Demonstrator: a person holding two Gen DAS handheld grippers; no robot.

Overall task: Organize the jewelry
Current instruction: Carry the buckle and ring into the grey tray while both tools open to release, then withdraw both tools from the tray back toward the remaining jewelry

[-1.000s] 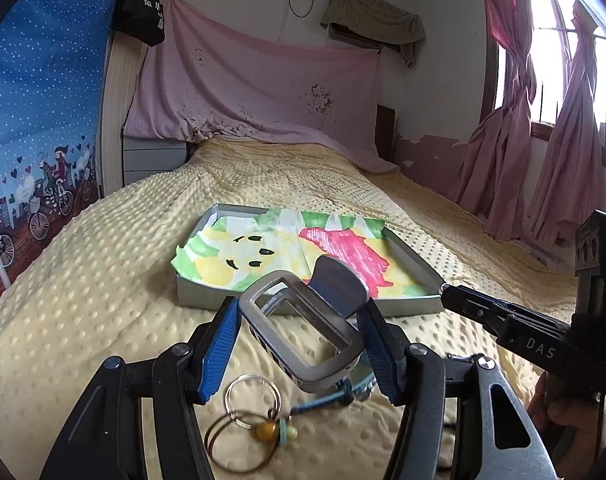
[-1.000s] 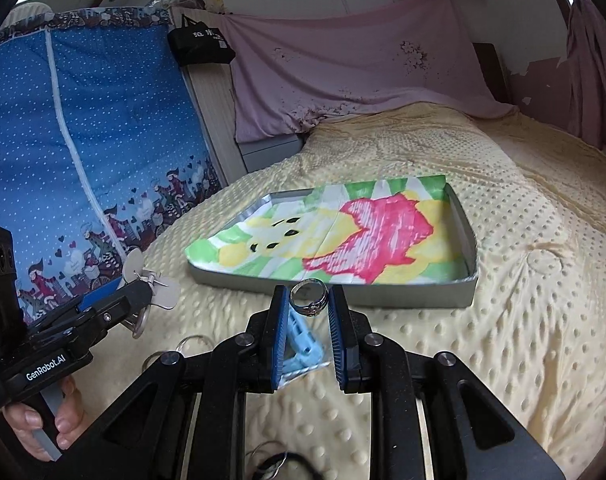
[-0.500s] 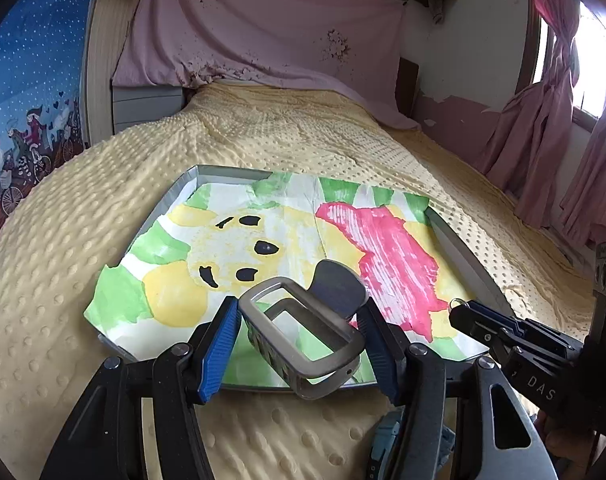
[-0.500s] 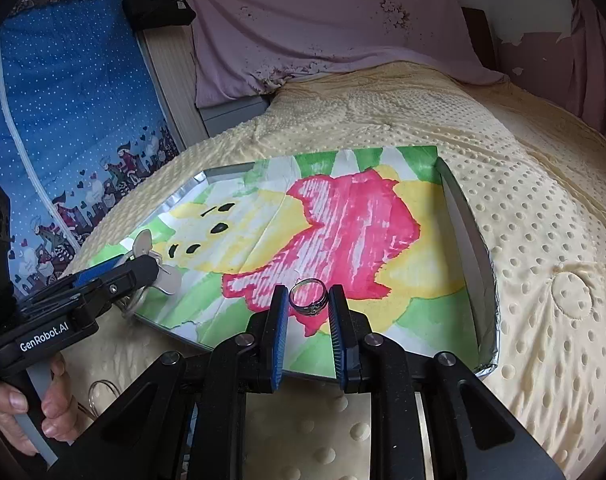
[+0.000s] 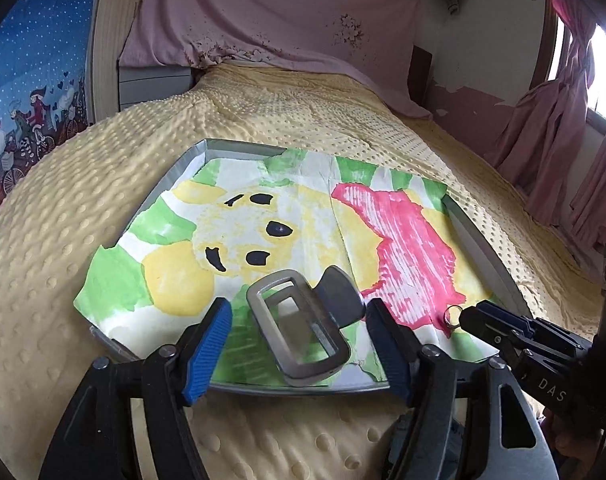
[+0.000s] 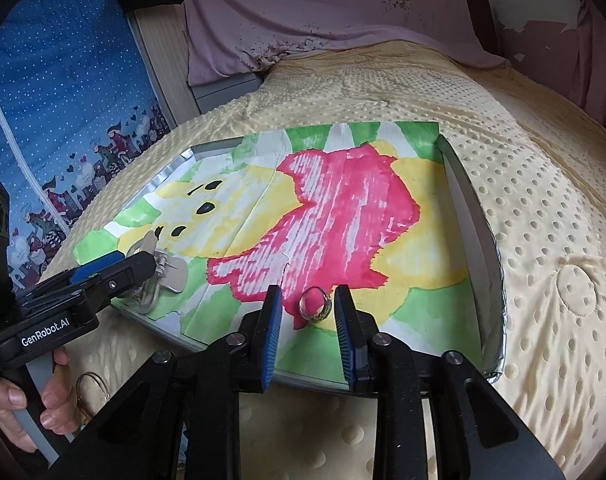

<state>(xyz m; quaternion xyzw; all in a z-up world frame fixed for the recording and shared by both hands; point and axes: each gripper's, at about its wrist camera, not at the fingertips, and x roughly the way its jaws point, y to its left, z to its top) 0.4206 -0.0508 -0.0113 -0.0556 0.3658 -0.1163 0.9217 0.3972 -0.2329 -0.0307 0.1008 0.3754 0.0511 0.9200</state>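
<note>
A silver ring (image 6: 315, 306) stands on the painted paper in the grey tray (image 6: 471, 216), near its front edge. My right gripper (image 6: 309, 296) is open, its blue pads on either side of the ring without touching it. The left wrist view shows the same ring (image 5: 453, 318) just off that gripper's tip. A grey metal clip (image 5: 299, 332) with a dark tab lies over the tray's front-left edge (image 5: 111, 344). My left gripper (image 5: 299, 306) is open around it, with a thin gap at the left pad (image 5: 211, 340). In the right wrist view the clip (image 6: 171, 274) rests at the left gripper's tip.
The tray sits on a bumpy yellow bedspread (image 5: 63, 240). Loose wire rings (image 6: 91, 384) lie on the bed near the person's hand (image 6: 19, 408). A pink sheet hangs at the headboard, a blue curtain is on the left and pink curtains are on the right.
Both grippers moved forward and down over the tray. The right gripper opened and let go of the ring onto the paper. The left gripper's fingers spread slightly off the clip.
</note>
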